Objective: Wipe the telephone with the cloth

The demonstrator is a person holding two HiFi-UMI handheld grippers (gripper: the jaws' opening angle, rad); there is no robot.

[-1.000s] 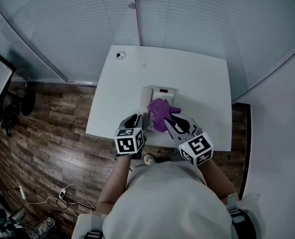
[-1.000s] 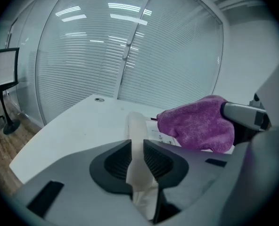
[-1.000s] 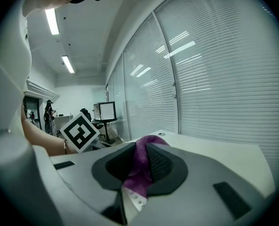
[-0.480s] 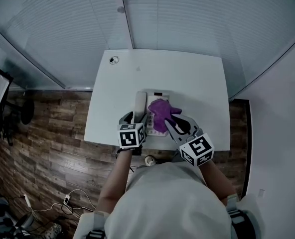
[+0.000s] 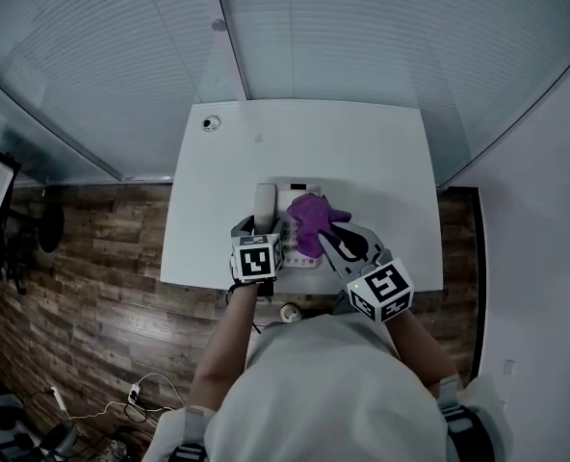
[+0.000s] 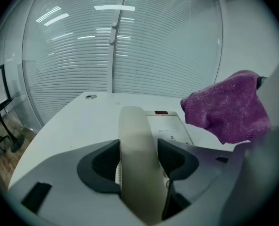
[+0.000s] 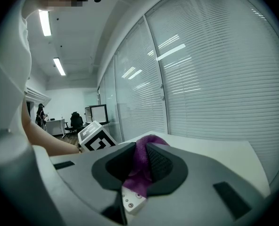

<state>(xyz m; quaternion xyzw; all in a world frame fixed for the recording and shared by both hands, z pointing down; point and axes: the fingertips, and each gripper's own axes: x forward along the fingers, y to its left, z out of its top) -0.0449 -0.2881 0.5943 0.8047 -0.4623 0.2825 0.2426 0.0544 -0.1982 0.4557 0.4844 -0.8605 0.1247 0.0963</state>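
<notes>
Left gripper (image 5: 262,229) jaws have just been opening. They're wide now, straddling the handset (image 6: 138,140) with no squeeze. Right gripper (image 7: 142,166) is clamped on the cloth (image 5: 314,218), over the telephone (image 5: 299,191) on the table (image 5: 362,152). Looks mid-wipe to me. Next I'd close on the handset and lift it, then wipe the cradle.
</notes>
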